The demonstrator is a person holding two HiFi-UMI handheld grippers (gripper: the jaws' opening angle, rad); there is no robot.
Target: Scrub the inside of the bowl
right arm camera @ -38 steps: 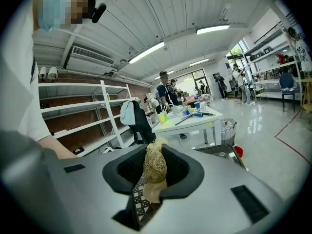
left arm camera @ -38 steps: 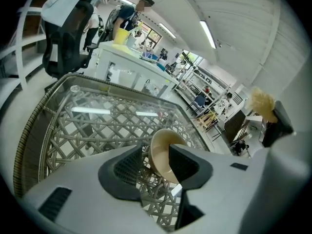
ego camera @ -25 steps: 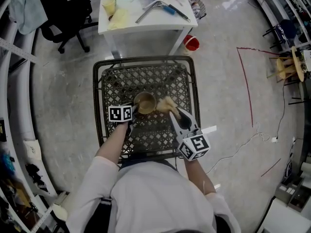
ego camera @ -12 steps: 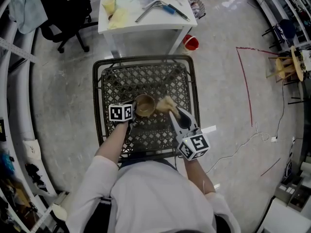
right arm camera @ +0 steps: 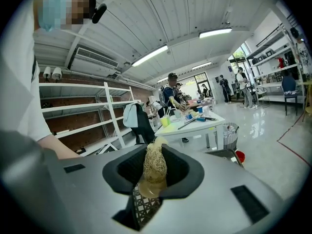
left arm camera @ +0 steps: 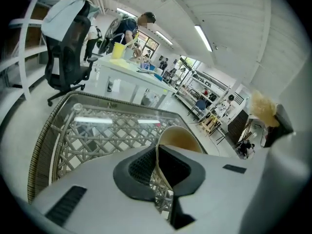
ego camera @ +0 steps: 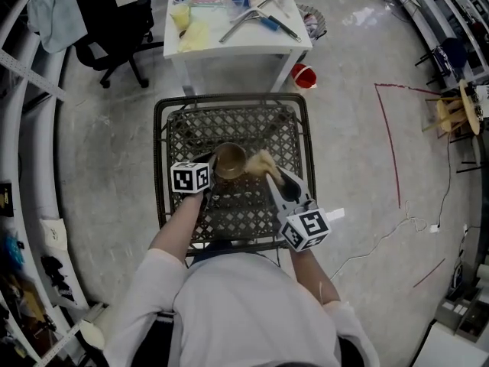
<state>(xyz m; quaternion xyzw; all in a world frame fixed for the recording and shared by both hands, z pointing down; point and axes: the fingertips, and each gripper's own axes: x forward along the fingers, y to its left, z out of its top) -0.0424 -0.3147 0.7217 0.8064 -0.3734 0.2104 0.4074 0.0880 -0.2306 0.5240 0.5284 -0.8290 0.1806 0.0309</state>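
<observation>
A tan bowl (ego camera: 230,161) hangs tilted just above the wicker table (ego camera: 294,128). My left gripper (ego camera: 212,174) is shut on its near rim. In the left gripper view the thin rim (left arm camera: 157,156) runs between the two pads and the bowl (left arm camera: 179,138) opens away from me. To the bowl's right, my right gripper (ego camera: 272,174) is shut on a straw-coloured fibrous scrubber (ego camera: 261,163), which sticks up between its jaws (right arm camera: 154,165). The scrubber (left arm camera: 263,107) is beside the bowl and outside it.
The wicker table has a glass top and a dark raised rim (left arm camera: 46,130). Behind it stands a white table (ego camera: 237,40) strewn with tools and cups. A black office chair (ego camera: 114,25) is at the back left and a red bucket (ego camera: 304,75) sits on the floor.
The left gripper has closed on the bowl's rim and lifted it a little, away from me over the table. The right gripper and scrubber have stayed in place.
</observation>
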